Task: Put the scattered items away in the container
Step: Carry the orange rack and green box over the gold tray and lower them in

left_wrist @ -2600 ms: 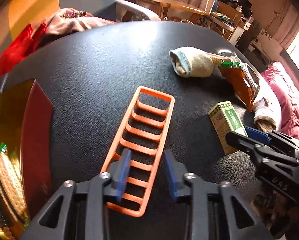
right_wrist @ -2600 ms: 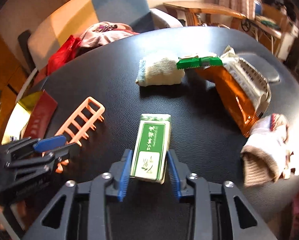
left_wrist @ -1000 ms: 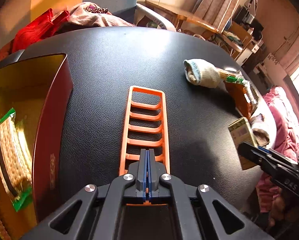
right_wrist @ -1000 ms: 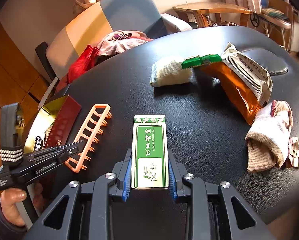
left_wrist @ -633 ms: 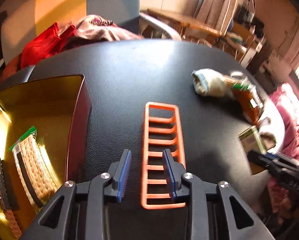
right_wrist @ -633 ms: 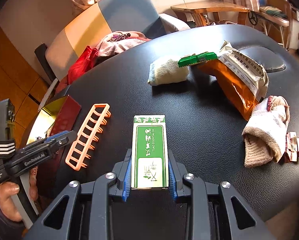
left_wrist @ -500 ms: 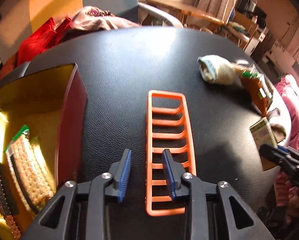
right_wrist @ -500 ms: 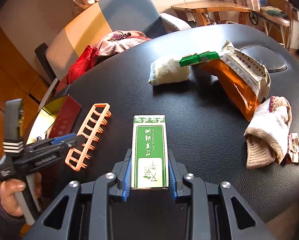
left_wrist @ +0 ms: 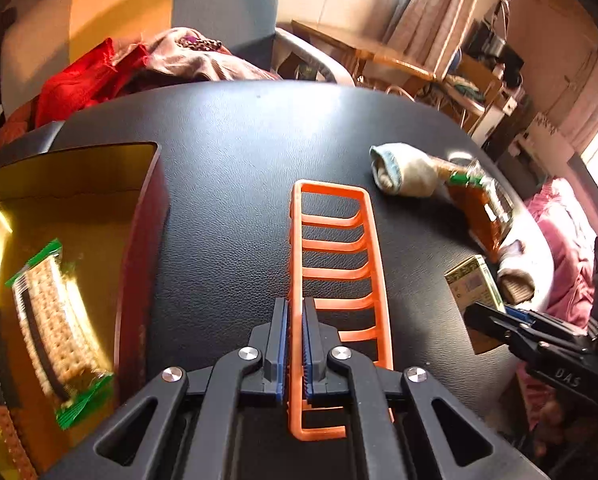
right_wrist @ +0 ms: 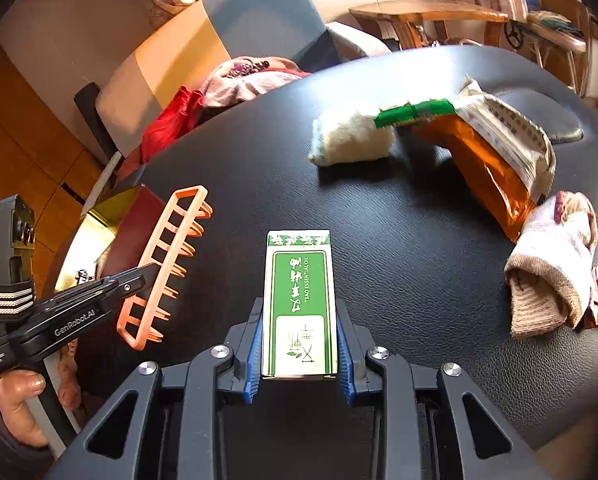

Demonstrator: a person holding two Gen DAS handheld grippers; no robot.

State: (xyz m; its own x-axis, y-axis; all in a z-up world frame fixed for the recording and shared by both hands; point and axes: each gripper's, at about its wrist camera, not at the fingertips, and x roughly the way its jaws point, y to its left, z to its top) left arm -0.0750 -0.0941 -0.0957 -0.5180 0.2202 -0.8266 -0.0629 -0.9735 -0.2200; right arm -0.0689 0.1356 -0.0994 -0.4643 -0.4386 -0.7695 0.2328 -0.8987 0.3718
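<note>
While 2 claws grip, 1 rack [left_wrist: 335, 264], 1 box [right_wrist: 299, 304], 2 socks show.

Orange plastic rack [left_wrist: 337, 264] hanging tilted, lifted off bench, one long rail pinched. Green-white essential-oil box [right_wrist: 299, 304] being held upright-flat above bench. Red-and-gold container [left_wrist: 139, 248] sitting open at bench's left edge, holding cracker pack [left_wrist: 51, 320].

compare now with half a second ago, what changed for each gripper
The left gripper has just closed its jaws, which stood open astride the orange rack, onto the rack's left rail; in the right wrist view the rack is tilted up off the table. The right gripper stayed put, shut on the green box. The socks and snack bag did not move.
</note>
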